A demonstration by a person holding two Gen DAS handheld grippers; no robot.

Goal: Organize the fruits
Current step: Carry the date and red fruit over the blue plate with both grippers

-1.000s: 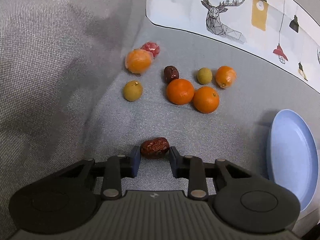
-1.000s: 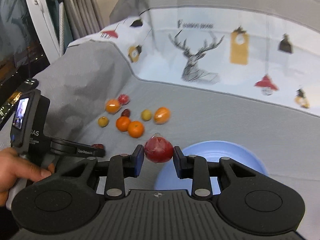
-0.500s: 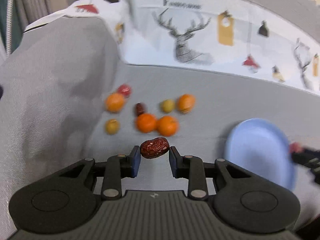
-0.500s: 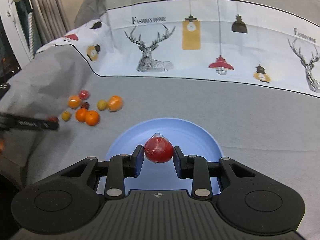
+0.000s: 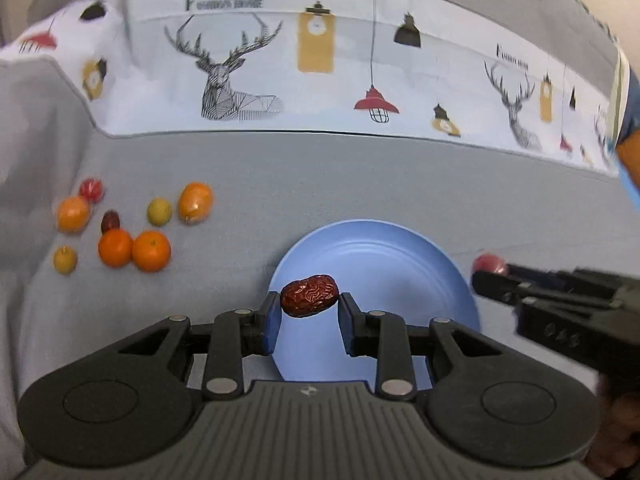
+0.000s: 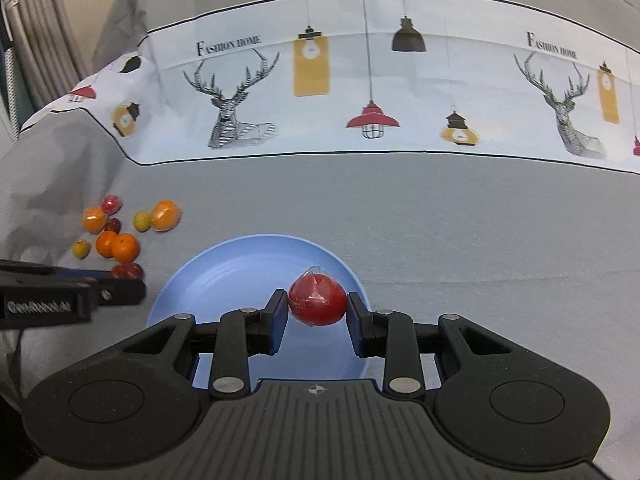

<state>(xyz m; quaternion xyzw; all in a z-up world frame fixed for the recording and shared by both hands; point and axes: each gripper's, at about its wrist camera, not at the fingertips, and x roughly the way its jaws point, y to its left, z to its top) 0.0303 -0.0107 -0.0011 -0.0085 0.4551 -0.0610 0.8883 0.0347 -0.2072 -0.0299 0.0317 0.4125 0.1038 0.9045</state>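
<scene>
My left gripper (image 5: pixel 309 305) is shut on a wrinkled dark-red date (image 5: pixel 309 295), held above the near left part of the blue plate (image 5: pixel 384 256). My right gripper (image 6: pixel 318 307) is shut on a red wrapped fruit (image 6: pixel 317 299), held over the blue plate (image 6: pixel 224 280). Each gripper shows at the edge of the other's view: the right gripper (image 5: pixel 490 270) at the right, the left gripper (image 6: pixel 128 276) at the left. Several fruits lie in a cluster on the grey cloth at the left: oranges (image 5: pixel 151 250), small yellow-green fruits (image 5: pixel 159 211), a dark date (image 5: pixel 110 221) and a red one (image 5: pixel 92 189).
A printed cloth with deer and lamps (image 5: pixel 320 72) rises behind the grey surface. A grey fold (image 6: pixel 60 152) rises at the left beside the fruit cluster. A hand (image 5: pixel 616 420) shows at the lower right. Curtains (image 6: pixel 36 40) hang at the far left.
The left gripper lifted the date off the cloth and carried it right, over the plate. The right gripper moved over the plate with the red fruit. Both grips are unchanged.
</scene>
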